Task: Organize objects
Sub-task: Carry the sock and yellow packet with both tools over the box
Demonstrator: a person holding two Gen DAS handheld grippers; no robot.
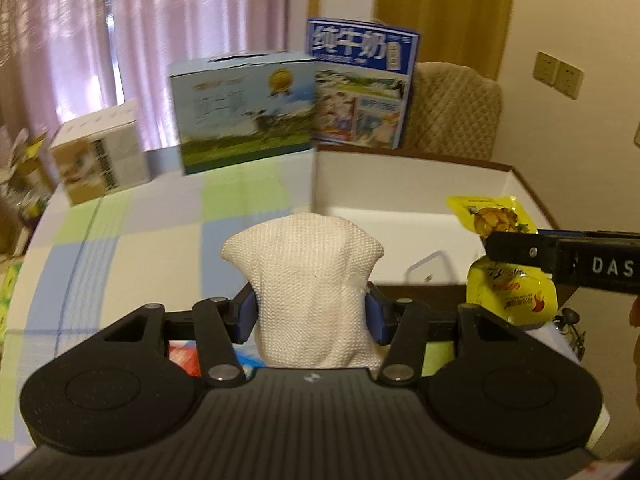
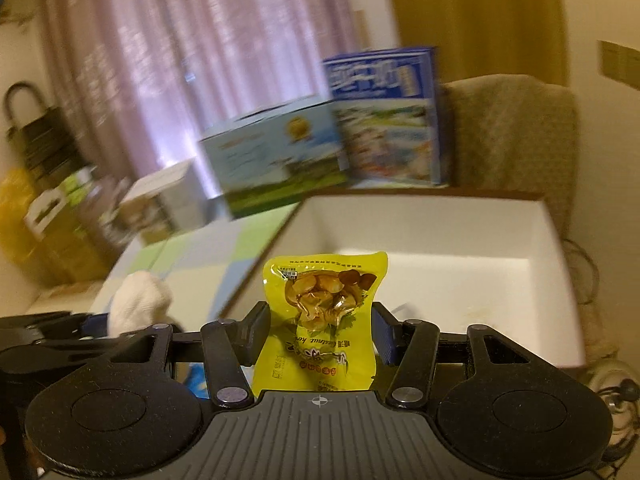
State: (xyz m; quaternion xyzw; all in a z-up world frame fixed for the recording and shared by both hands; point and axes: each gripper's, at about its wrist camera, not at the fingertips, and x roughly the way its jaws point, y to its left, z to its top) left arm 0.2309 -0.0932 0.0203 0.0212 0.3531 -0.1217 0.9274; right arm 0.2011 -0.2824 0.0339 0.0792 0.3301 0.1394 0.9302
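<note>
My left gripper is shut on a white knitted cloth, held above the checked tablecloth just left of an open white-lined box. The right gripper is shut on a yellow snack packet, which hangs over the near edge of the same box. In the left wrist view the yellow packet and the right gripper's black finger show at the right. From the right wrist view the white cloth appears low at the left, beside the left gripper's body.
Two milk cartons stand at the table's far edge, behind the box. A small cardboard box sits at the far left. A padded chair back rises behind the white box. Curtains hang beyond.
</note>
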